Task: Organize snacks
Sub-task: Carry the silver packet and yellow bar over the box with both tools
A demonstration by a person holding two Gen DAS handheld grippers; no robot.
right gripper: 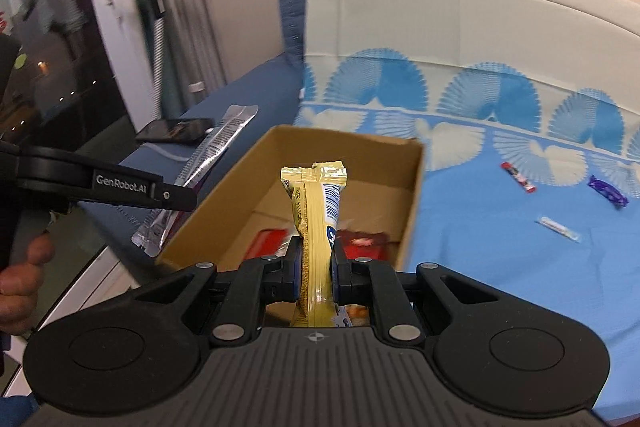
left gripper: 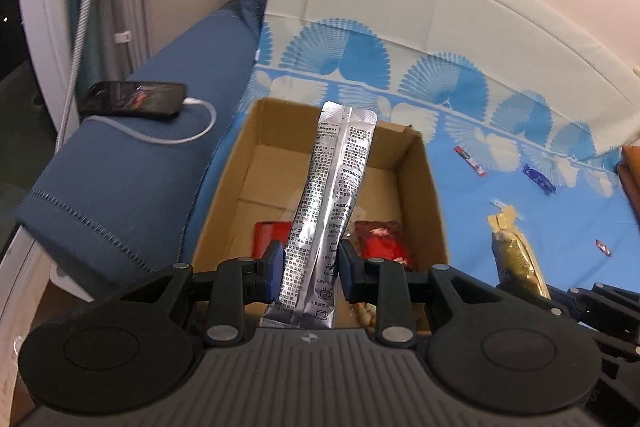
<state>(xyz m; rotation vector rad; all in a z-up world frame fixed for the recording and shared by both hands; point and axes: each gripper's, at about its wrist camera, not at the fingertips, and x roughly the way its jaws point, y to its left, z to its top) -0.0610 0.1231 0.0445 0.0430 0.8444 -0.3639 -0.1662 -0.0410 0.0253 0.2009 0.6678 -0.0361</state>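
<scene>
Left tool (left gripper: pixel 307 263) clenched on a silver sachet (left gripper: pixel 334 203), held upright over the cardboard box (left gripper: pixel 430 195). Right tool (right gripper: pixel 315 267) clenched on a yellow snack bar (right gripper: pixel 316 227), also above the box (right gripper: pixel 224 203). Red packets (left gripper: pixel 382 243) lie inside the box. Small wrapped candies (right gripper: pixel 606 190) lie on the blue bedsheet (right gripper: pixel 500 259) right of the box; a phone (left gripper: pixel 134 98) lies left of it.

Left tool (left gripper: pixel 310 263) grips a silver sachet (left gripper: pixel 332 211); right tool (right gripper: pixel 316 267) clamps a yellow snack bar (right gripper: pixel 316 227).

Box (left gripper: pixel 420 187) on bedsheet (left gripper: pixel 500 227); phone (left gripper: pixel 132 99) left.
</scene>
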